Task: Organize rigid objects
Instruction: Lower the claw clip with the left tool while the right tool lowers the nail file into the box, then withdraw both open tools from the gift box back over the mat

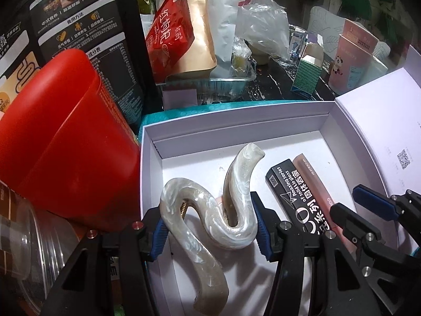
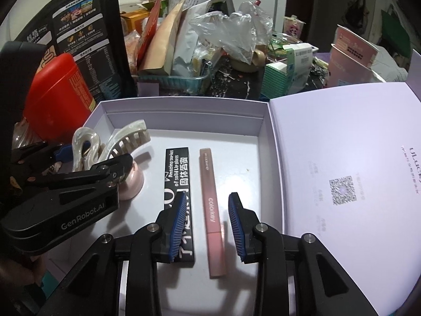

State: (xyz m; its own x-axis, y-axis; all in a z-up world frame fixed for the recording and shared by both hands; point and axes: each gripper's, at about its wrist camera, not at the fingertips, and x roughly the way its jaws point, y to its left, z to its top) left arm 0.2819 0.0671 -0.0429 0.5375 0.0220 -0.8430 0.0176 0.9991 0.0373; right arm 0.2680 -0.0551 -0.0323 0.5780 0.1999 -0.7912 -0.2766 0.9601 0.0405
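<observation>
**Hair claw held over the open box**

The left tool (image 1: 209, 226) pinches a pearly white curved plastic hair claw (image 1: 210, 210) above the open white cardboard box (image 1: 236, 121). The right tool (image 2: 206, 226) stands spread around a slim pink lip-gloss tube (image 2: 211, 210), which lies on the box floor beside a black lip-gloss carton (image 2: 179, 184). The claw looks light, stiff and glossy, likely slippery; grip its thick curved spine. Its teeth are partly hidden.
</observation>
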